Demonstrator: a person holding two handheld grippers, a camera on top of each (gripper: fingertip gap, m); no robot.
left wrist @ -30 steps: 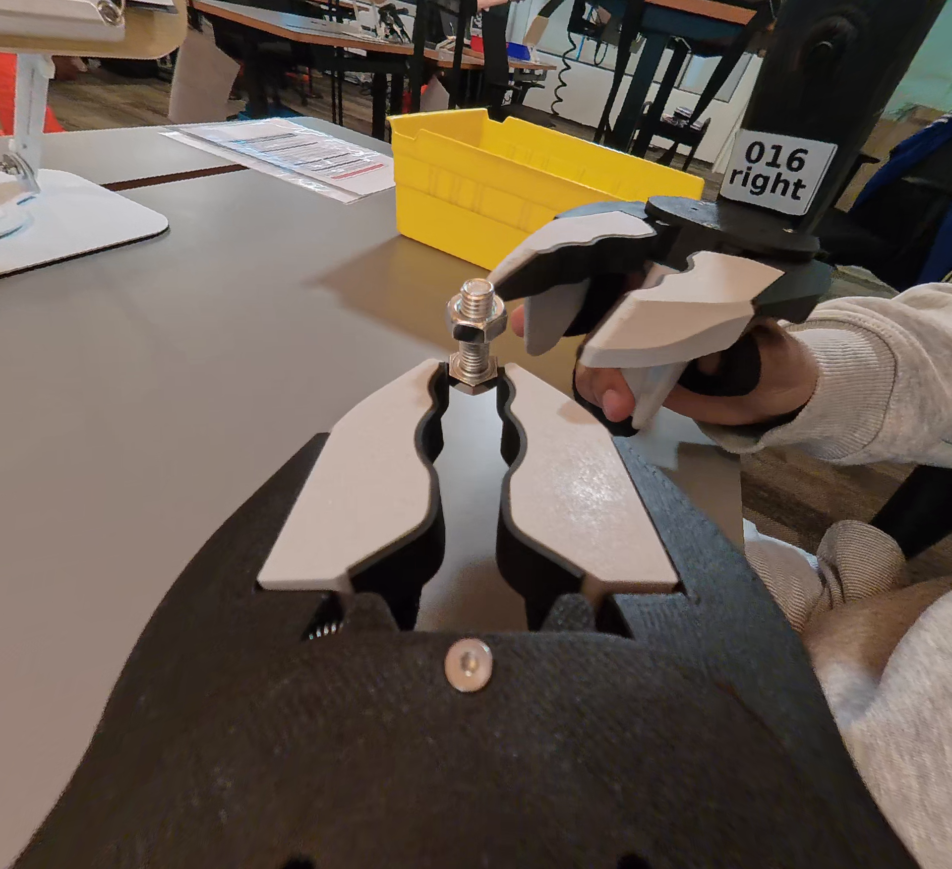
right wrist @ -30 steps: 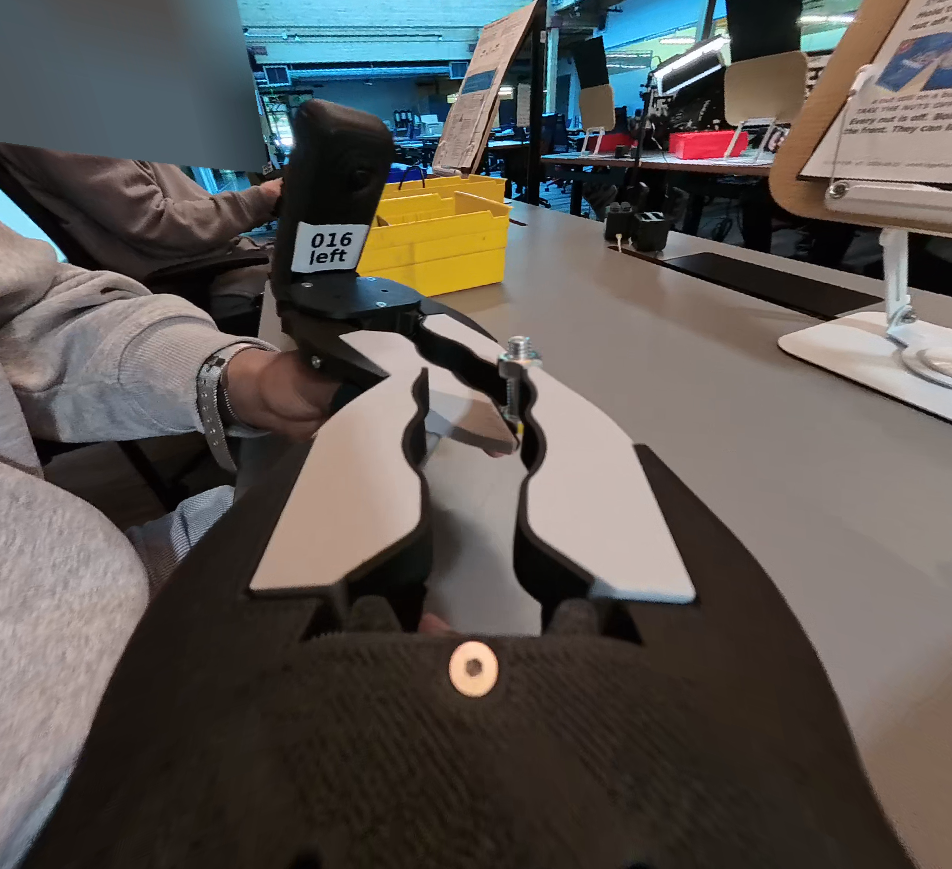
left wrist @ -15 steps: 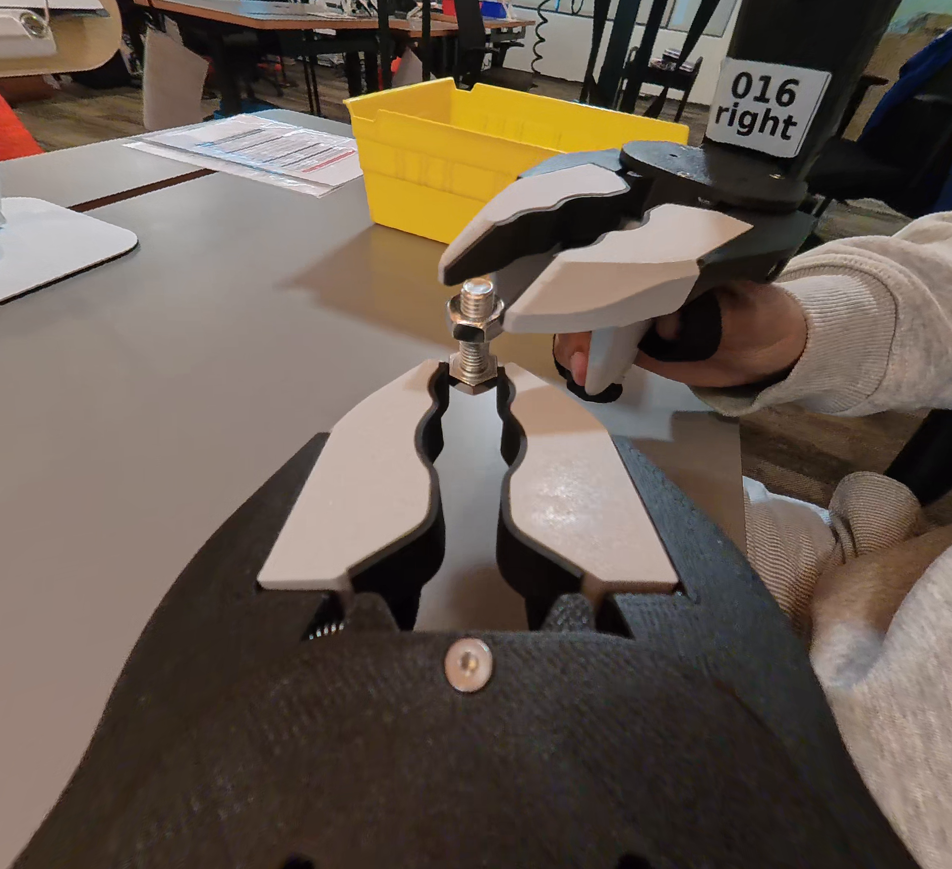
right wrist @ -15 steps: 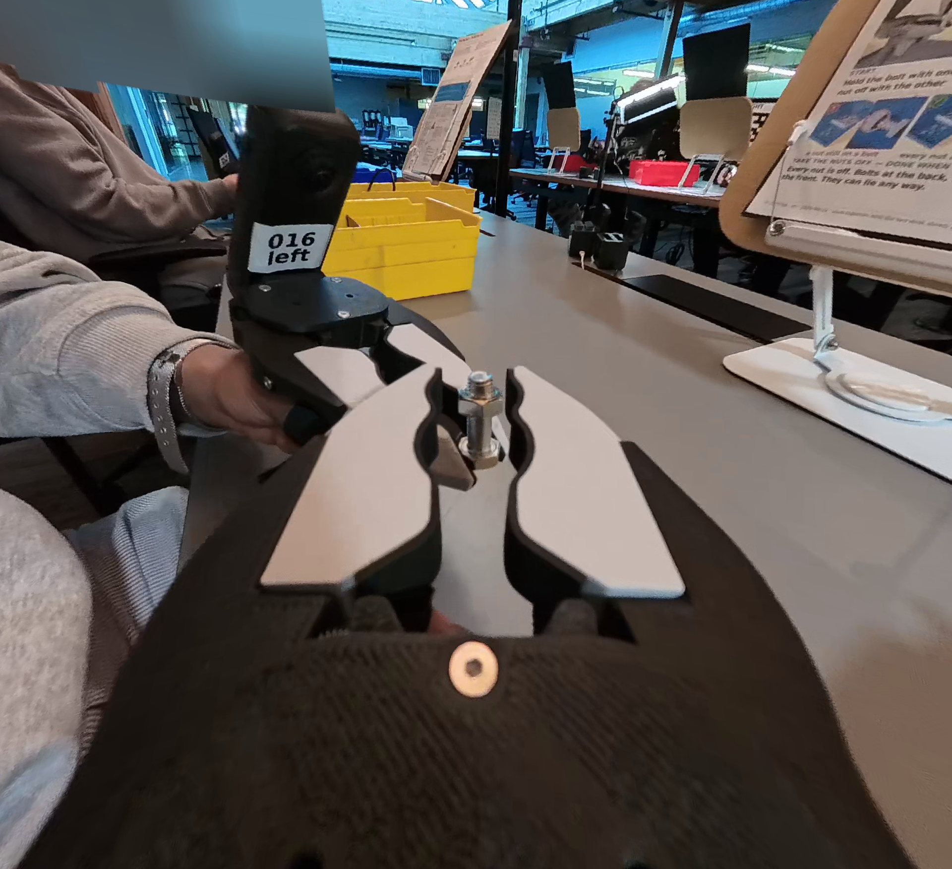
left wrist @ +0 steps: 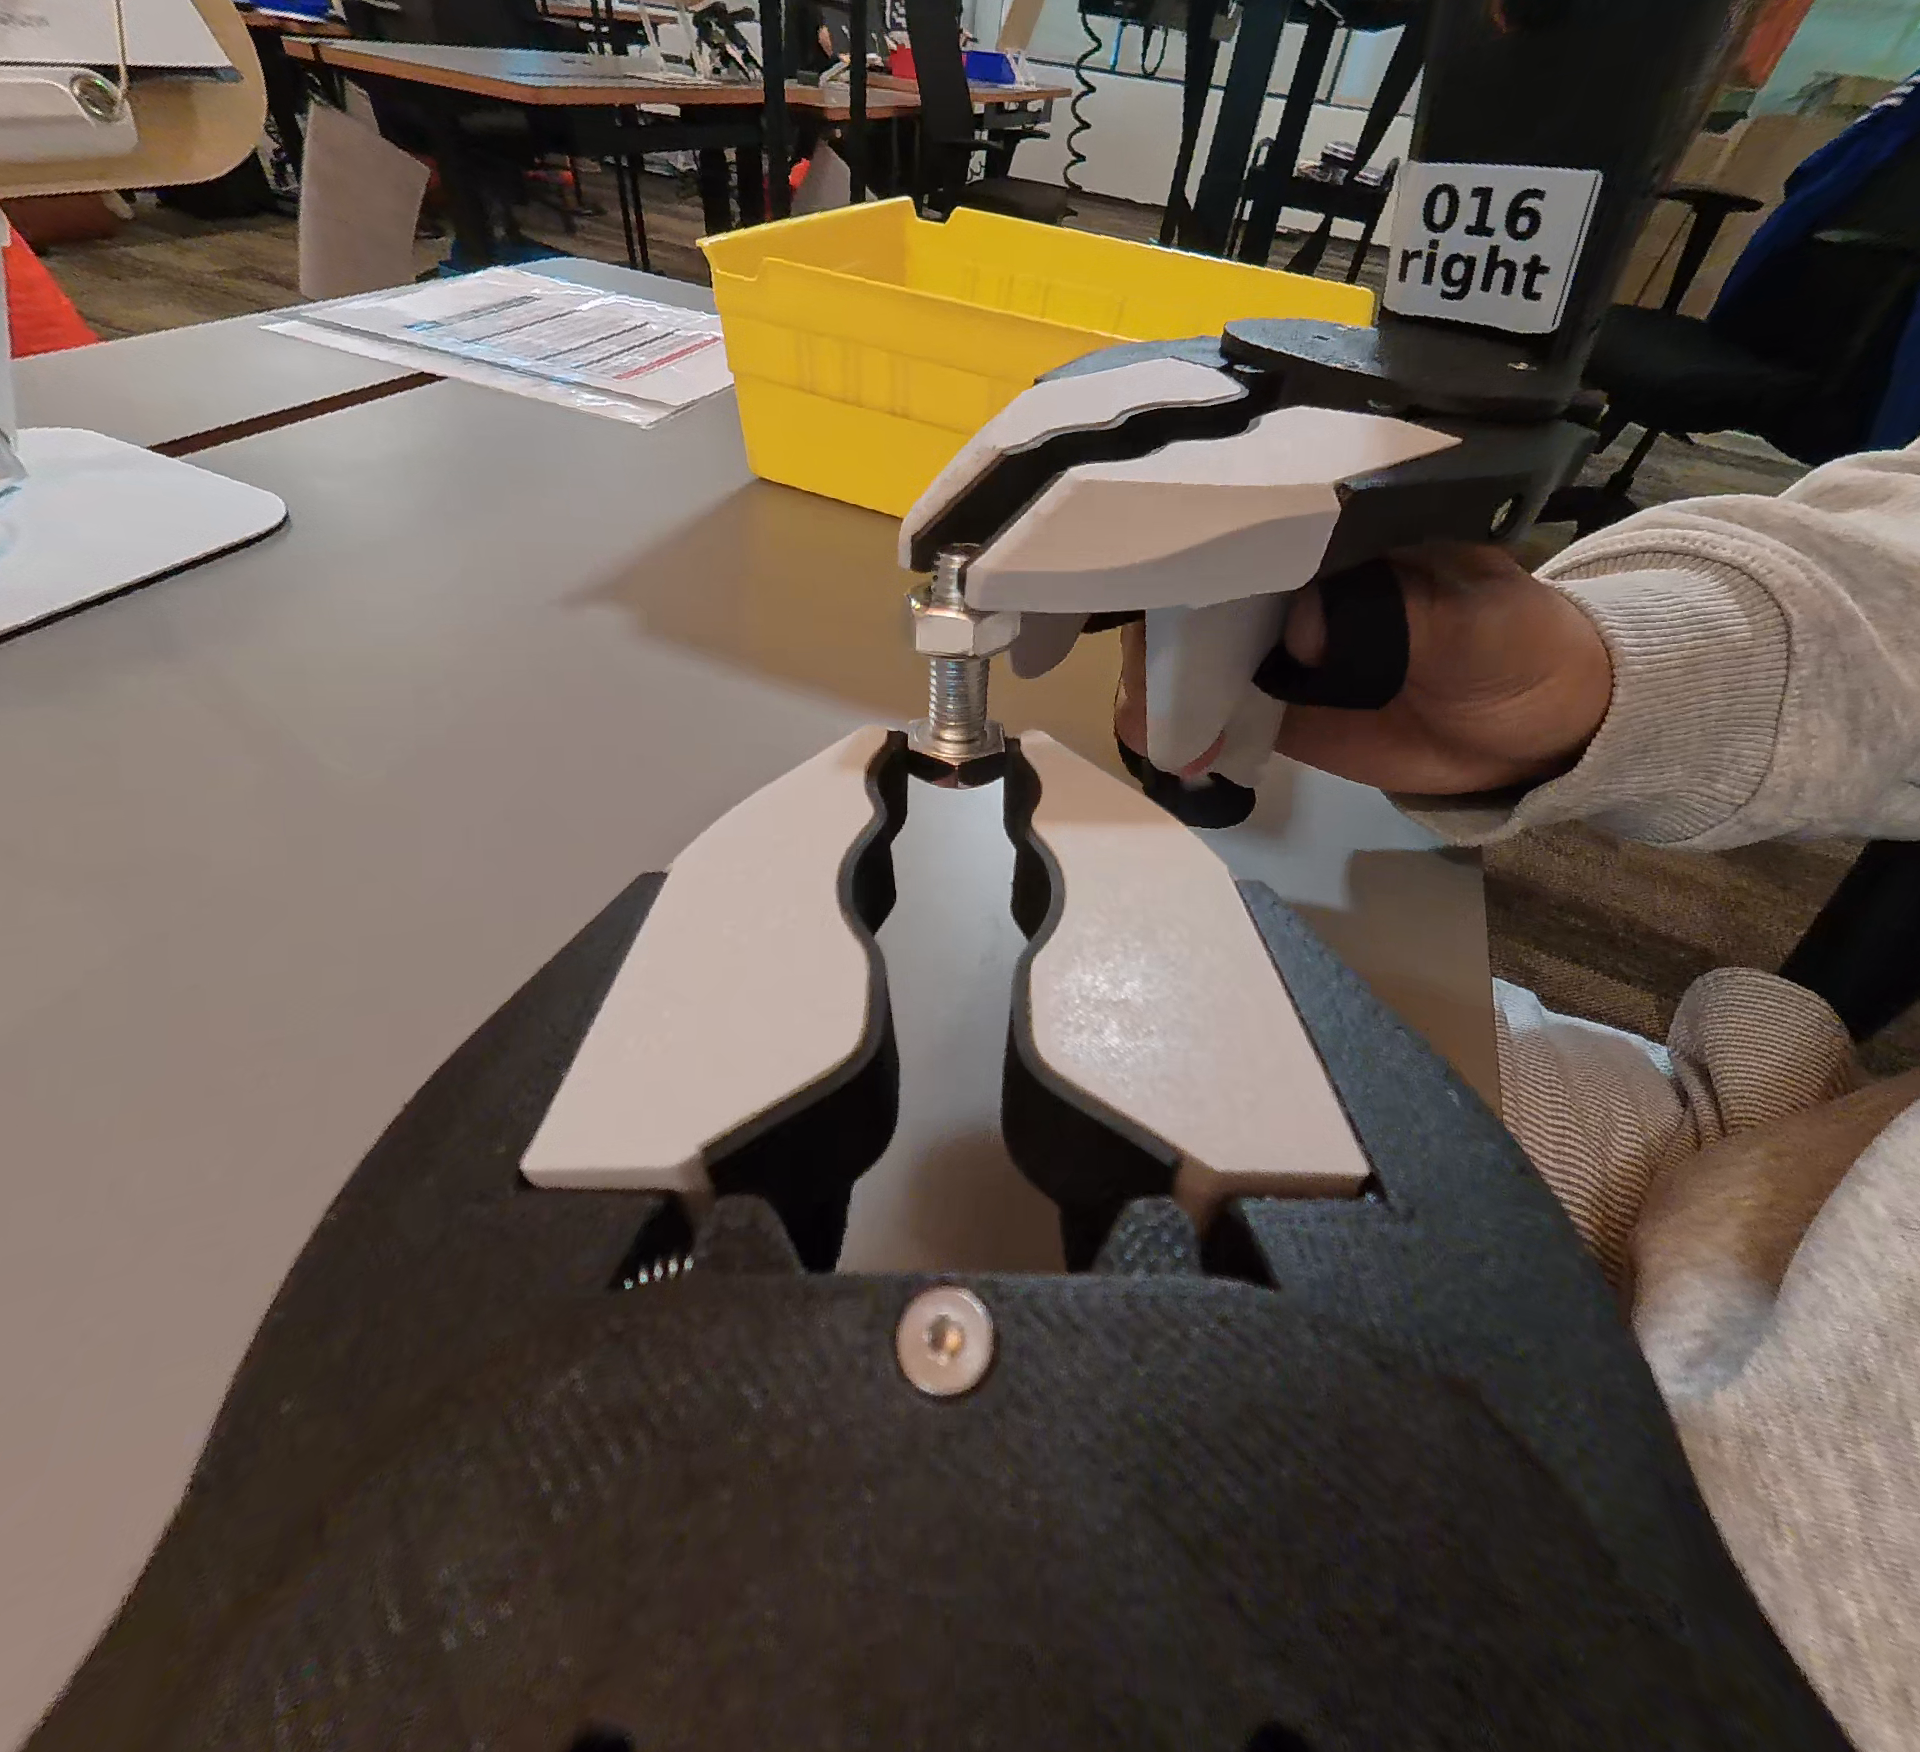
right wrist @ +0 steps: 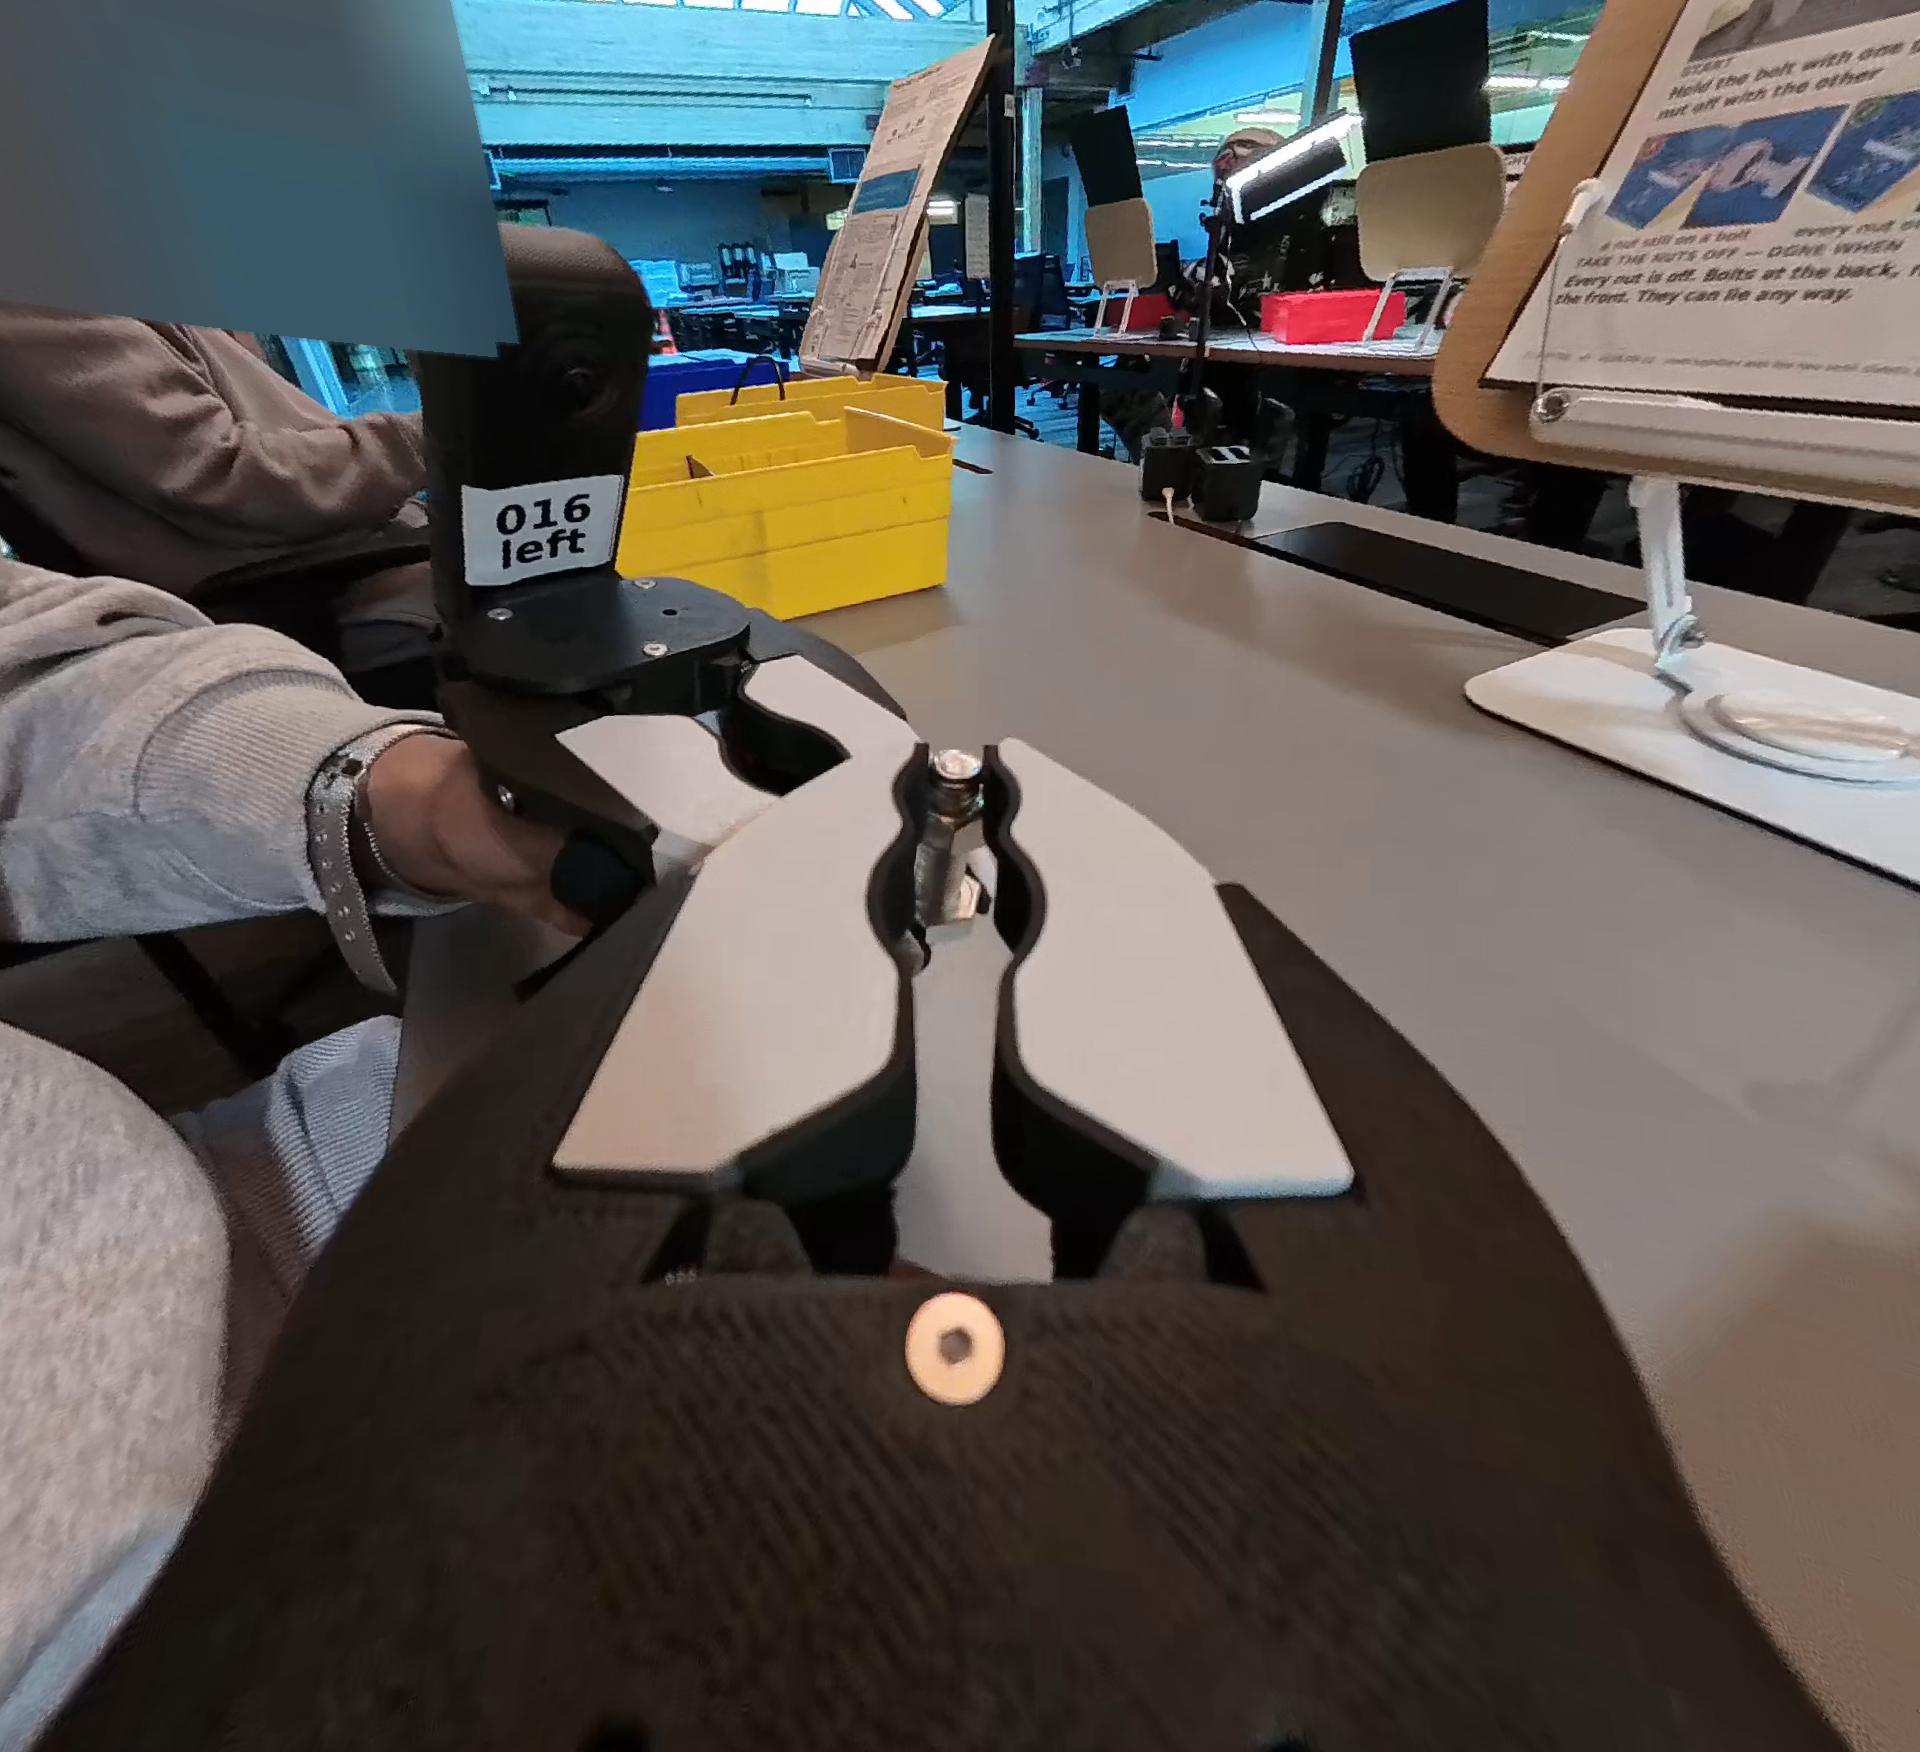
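A silver bolt (left wrist: 958,694) stands upright above the grey table (left wrist: 364,663). My left gripper (left wrist: 953,755) is shut on the bolt's head at its lower end. A hex nut (left wrist: 961,632) sits near the top of the threads. My right gripper (left wrist: 951,564) reaches in level from the right, and its fingers are closed around the nut and the bolt's top. In the right wrist view, my right gripper (right wrist: 954,762) has the bolt (right wrist: 940,855) between its tips. One of the left gripper's fingers (right wrist: 821,705) shows just behind and to the left.
A yellow bin (left wrist: 935,352) stands on the table behind the bolt, with a laminated sheet (left wrist: 520,331) to its left. A white stand base (right wrist: 1662,726) carries an instruction board (right wrist: 1714,144) on the right. More yellow bins (right wrist: 800,507) and a seated person (right wrist: 208,435) are at the left. My two grippers' fingertips are within a few centimetres of each other.
My right gripper, open beside the bolt a second ago, has levelled out, moved onto the nut and closed on it. My left gripper still holds the bolt head.
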